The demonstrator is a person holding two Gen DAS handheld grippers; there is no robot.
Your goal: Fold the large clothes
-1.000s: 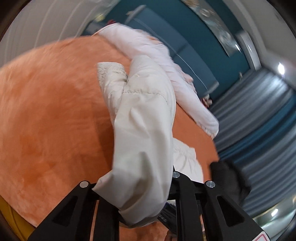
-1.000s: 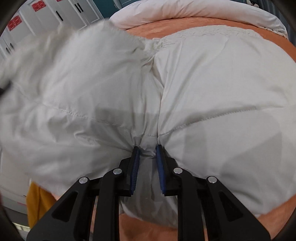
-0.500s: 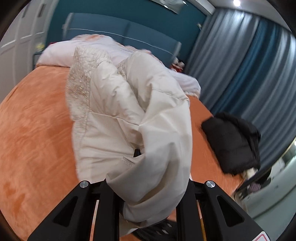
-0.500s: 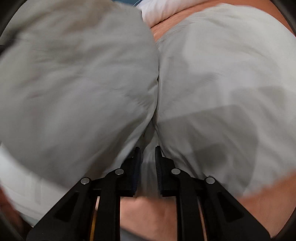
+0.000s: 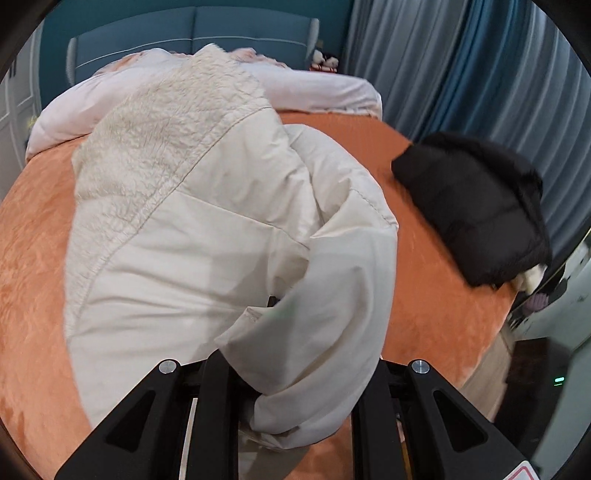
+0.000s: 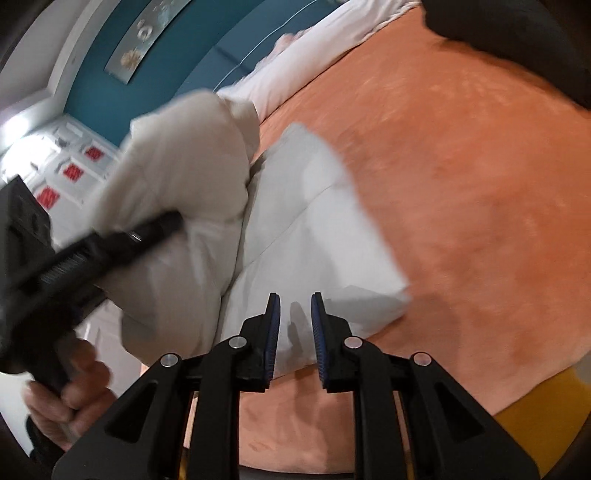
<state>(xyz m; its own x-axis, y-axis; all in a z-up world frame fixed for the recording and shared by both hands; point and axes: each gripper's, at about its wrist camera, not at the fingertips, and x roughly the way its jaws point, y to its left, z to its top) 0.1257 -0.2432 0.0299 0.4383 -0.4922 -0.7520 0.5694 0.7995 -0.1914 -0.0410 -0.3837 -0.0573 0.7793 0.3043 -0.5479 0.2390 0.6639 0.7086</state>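
Note:
A cream padded jacket [image 5: 192, 236] with a fleecy lining lies on the orange bed cover [image 5: 33, 229]. In the left wrist view its sleeve [image 5: 325, 325] drapes over my left gripper [image 5: 291, 373] and hides the fingertips; the gripper holds the sleeve. In the right wrist view my right gripper [image 6: 295, 325] is open just above the jacket's near edge [image 6: 314, 236], with nothing between the blue pads [image 6: 275, 328]. The left gripper [image 6: 110, 243] shows there at the left, raised with the sleeve.
A folded black jacket [image 5: 476, 206] lies at the bed's right side. A white duvet [image 5: 314, 85] is bunched at the blue headboard [image 5: 192, 33]. Grey-blue curtains [image 5: 461, 66] hang on the right. White cupboards [image 6: 70, 162] stand beyond the bed.
My right gripper has let go of the jacket and opened, and it has drawn back. My left gripper has carried the sleeve across over the jacket's body.

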